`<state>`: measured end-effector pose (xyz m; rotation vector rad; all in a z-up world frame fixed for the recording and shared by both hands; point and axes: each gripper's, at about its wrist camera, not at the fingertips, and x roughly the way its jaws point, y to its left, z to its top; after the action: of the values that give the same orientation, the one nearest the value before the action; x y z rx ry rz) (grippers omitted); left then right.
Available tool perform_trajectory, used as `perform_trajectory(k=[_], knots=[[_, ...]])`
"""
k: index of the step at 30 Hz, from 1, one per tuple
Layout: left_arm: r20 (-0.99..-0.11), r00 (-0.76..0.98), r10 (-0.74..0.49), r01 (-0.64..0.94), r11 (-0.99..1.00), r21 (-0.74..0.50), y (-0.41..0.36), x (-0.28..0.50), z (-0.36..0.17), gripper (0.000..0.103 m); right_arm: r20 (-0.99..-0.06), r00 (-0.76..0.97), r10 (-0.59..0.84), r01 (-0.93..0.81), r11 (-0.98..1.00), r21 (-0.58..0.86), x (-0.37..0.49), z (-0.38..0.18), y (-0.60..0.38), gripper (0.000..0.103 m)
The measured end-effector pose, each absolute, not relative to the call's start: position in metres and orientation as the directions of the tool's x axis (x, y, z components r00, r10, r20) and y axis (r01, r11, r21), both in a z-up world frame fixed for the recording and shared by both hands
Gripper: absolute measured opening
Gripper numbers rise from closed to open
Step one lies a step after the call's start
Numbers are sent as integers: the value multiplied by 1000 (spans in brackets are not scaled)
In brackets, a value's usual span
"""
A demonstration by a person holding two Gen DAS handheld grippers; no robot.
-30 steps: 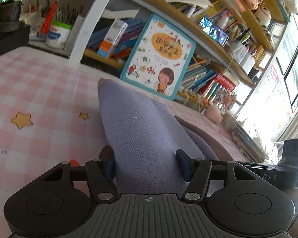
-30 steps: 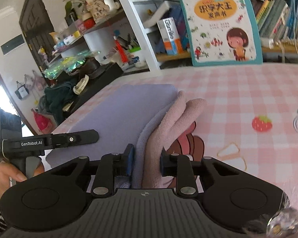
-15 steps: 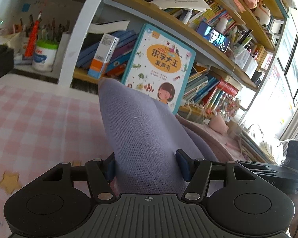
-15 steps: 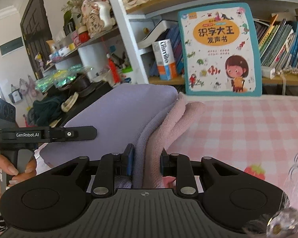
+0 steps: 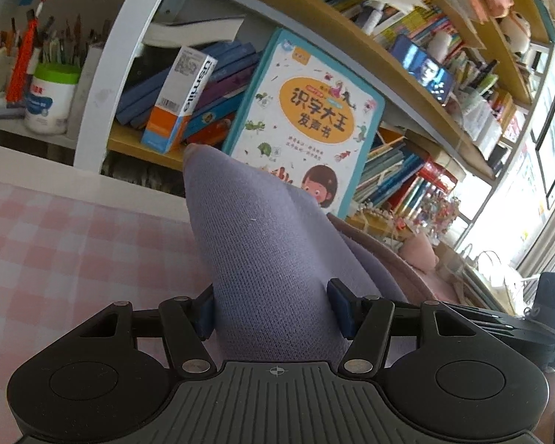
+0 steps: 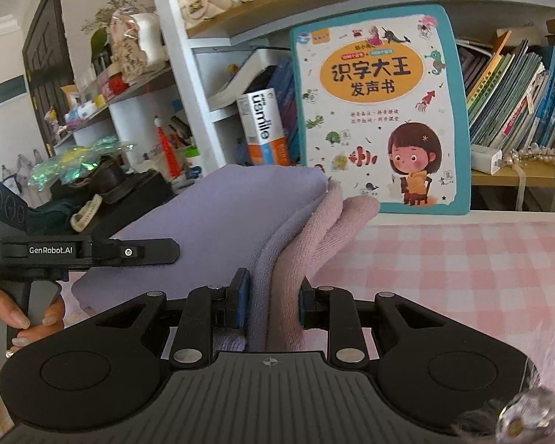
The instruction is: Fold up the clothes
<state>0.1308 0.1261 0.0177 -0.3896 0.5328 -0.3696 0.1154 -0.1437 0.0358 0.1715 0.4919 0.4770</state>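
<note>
a: what is being held?

b: a folded lilac knit garment (image 5: 262,259), with a pink layer showing along its edge. it sits between both sets of tongs, raised above a pink checked tablecloth (image 5: 55,251).

a: how do the tongs stand?

b: the left gripper (image 5: 273,312) has its blue pads pressed against a thick fold of the lilac cloth, clamped on it. the right gripper (image 6: 272,301) is clamped on the stacked lilac and pink edges, its pads squeezing them together. from the right camera, the left gripper shows off to the left of the cloth, a hand (image 6: 7,318) wrapped round its handle.

a: and beyond the cloth?

b: straight ahead of the tongs, a children's picture book (image 6: 377,111) with a teal border leans against a bookshelf (image 5: 351,37). to the book's left stands an orange, blue and white box (image 5: 179,100). further left is a tub of pencils (image 5: 50,100).
</note>
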Motion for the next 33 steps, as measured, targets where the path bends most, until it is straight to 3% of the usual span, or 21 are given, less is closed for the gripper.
perform_trajectory(k=[15, 21, 25, 27, 29, 33], knots=[[-423, 818, -388, 188, 877, -442, 132, 189, -12, 60, -418, 756, 503, -365, 855, 368, 189, -2, -158, 23], [-424, 809, -407, 181, 859, -478, 138, 198, -22, 62, -409, 740, 533, -346, 825, 448, 199, -11, -167, 28], [-421, 807, -414, 174, 848, -500, 141, 201, -27, 67, -407, 735, 543, -318, 805, 500, 202, -15, -173, 36], [-423, 813, -401, 164, 854, -493, 141, 200, -27, 73, -409, 738, 537, -302, 805, 510, 201, -16, -174, 49], [-428, 830, -358, 137, 874, -466, 140, 196, -23, 81, -416, 753, 510, -282, 821, 497, 199, -15, -174, 68], [-430, 869, -245, 81, 928, -364, 134, 175, -8, 82, -443, 777, 447, -218, 851, 477, 188, -11, -178, 74]])
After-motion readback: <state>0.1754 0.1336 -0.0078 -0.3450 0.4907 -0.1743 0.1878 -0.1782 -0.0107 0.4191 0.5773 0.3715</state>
